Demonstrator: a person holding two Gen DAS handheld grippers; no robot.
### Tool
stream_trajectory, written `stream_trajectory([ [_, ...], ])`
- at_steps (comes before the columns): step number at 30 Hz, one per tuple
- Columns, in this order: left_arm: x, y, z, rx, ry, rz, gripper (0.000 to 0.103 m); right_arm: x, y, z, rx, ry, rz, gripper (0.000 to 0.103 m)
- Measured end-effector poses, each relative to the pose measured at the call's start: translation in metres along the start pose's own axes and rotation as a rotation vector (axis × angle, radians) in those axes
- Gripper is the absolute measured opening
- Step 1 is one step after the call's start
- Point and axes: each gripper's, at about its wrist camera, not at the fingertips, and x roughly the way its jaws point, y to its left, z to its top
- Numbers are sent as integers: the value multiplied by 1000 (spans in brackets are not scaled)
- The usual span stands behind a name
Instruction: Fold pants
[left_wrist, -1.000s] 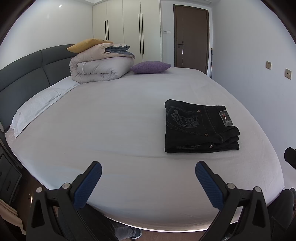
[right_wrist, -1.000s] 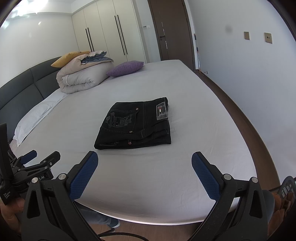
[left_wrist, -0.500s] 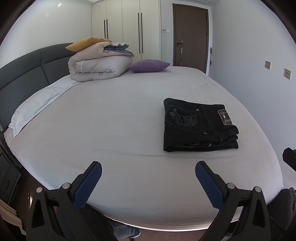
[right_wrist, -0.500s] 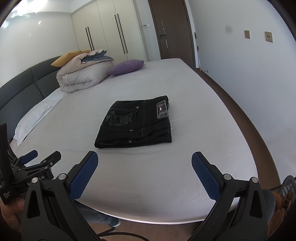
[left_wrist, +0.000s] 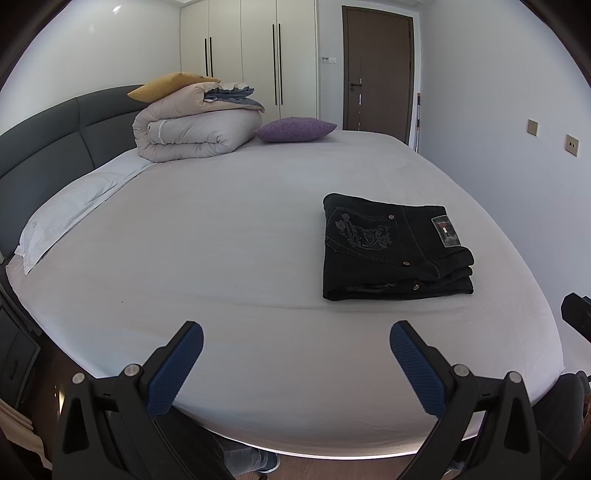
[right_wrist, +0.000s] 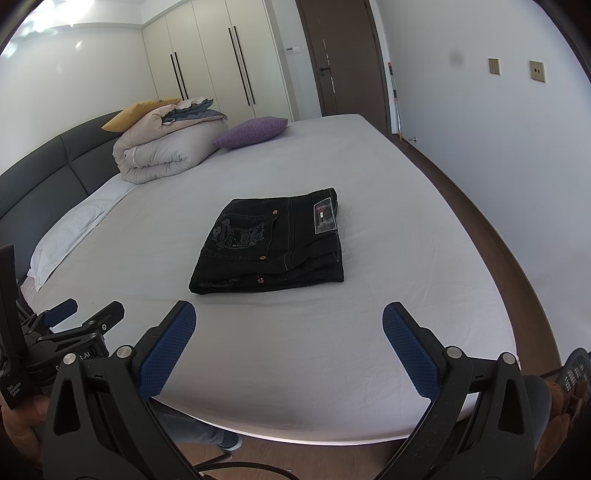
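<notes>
A pair of black jeans (left_wrist: 391, 247) lies folded into a flat rectangle on the white bed sheet (left_wrist: 221, 229), with a label patch on top. It also shows in the right wrist view (right_wrist: 273, 243). My left gripper (left_wrist: 295, 363) is open and empty, held near the bed's front edge, well short and left of the jeans. My right gripper (right_wrist: 288, 347) is open and empty, near the front edge, short of the jeans. The left gripper (right_wrist: 79, 314) also shows at the lower left of the right wrist view.
A rolled duvet (left_wrist: 195, 129) with a yellow pillow and a purple cushion (left_wrist: 295, 129) lie at the head of the bed. A white pillow (left_wrist: 74, 206) lies along the dark headboard (left_wrist: 44, 147). A wall (right_wrist: 517, 147) and wooden floor run along the right.
Both grippers have drifted slightly; the view has shifted a little. The jeans have not moved and both grippers stay open.
</notes>
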Motion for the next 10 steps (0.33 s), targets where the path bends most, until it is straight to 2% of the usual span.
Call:
stream_trajectory([
  [10, -2, 4, 0, -2, 3, -11, 103, 0, -1, 0, 2, 2, 3, 103],
])
